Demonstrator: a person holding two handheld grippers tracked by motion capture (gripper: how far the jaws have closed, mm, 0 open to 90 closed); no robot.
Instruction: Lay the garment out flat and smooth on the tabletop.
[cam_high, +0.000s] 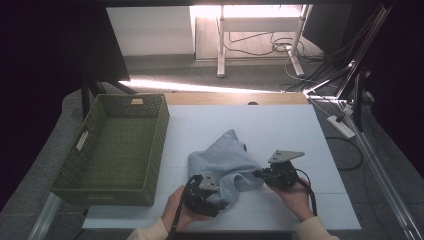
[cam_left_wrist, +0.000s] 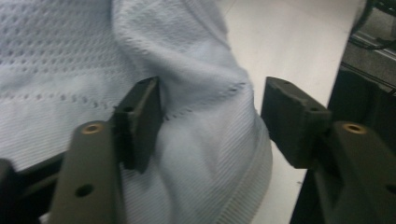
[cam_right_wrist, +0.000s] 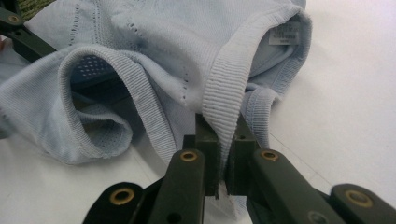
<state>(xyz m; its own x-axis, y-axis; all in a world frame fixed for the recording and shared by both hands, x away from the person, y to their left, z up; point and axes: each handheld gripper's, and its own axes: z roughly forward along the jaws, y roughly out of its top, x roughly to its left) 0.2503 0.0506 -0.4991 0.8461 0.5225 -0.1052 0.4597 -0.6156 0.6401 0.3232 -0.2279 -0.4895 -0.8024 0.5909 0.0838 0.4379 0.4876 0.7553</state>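
White table (cam_high: 280, 125), with green woven basket (cam_high: 115, 150) at its left edge, standing empty and just beside the garment

Light blue knit garment (cam_high: 227, 162) near the front middle of the table, crumpled, lying flat between both grippers; seen also in the left gripper view (cam_left_wrist: 93, 70) and the right gripper view (cam_right_wrist: 154, 51). Probably light, soft and floppy, not slippery, not fragile; likely to sag and stretch when lifted from one point only. Best places to grasp: the thick ribbed hems, two points well apart. Long axis running from near left to far middle, the narrow end pointing away from the person

Right gripper (cam_right_wrist: 219, 154) clenched on a ribbed hem (cam_right_wrist: 224, 98)

Left gripper (cam_left_wrist: 210, 121) half open, cloth bulging between the jaws, pads not pressing it

Small label (cam_right_wrist: 284, 33) inside the far hem
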